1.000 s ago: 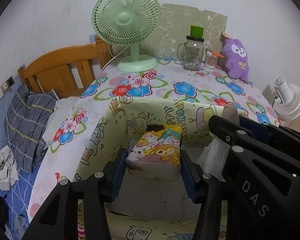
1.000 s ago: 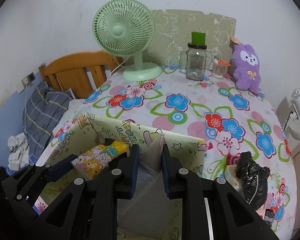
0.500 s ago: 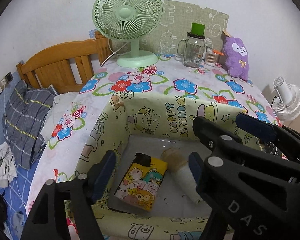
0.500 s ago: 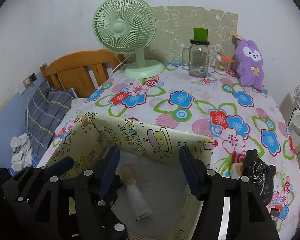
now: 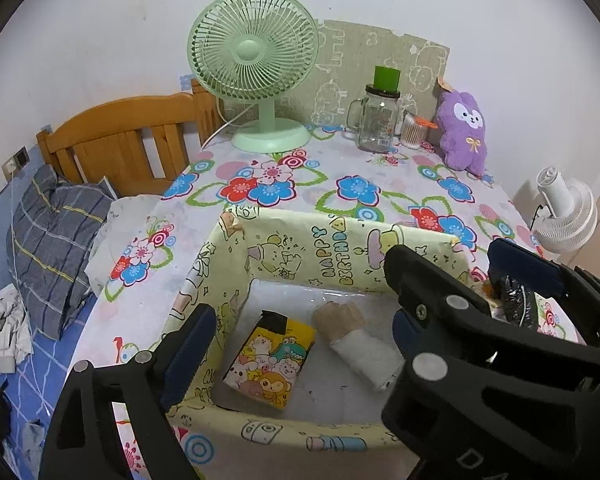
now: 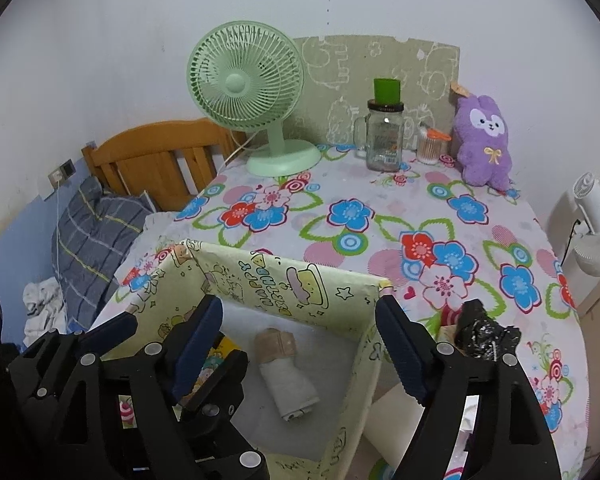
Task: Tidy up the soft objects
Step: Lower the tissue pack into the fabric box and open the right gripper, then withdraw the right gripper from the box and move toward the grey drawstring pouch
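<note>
A table (image 6: 380,216) draped in a flowered cloth is set against a white wall, with a green fan (image 6: 246,88) and a purple plush rabbit (image 6: 485,144) at its far edge. Near the front, a cartoon-printed box (image 5: 340,248) is seen holding a cartoon-printed pouch (image 5: 270,362) and a rolled sock (image 5: 360,340), lying just beside each other. The left claw (image 5: 300,350) and right claw (image 6: 300,354) are opening wide above the box, nothing held. Both pieces are judged stowed; the rabbit and a black bag (image 6: 486,334) remain outside.
</note>
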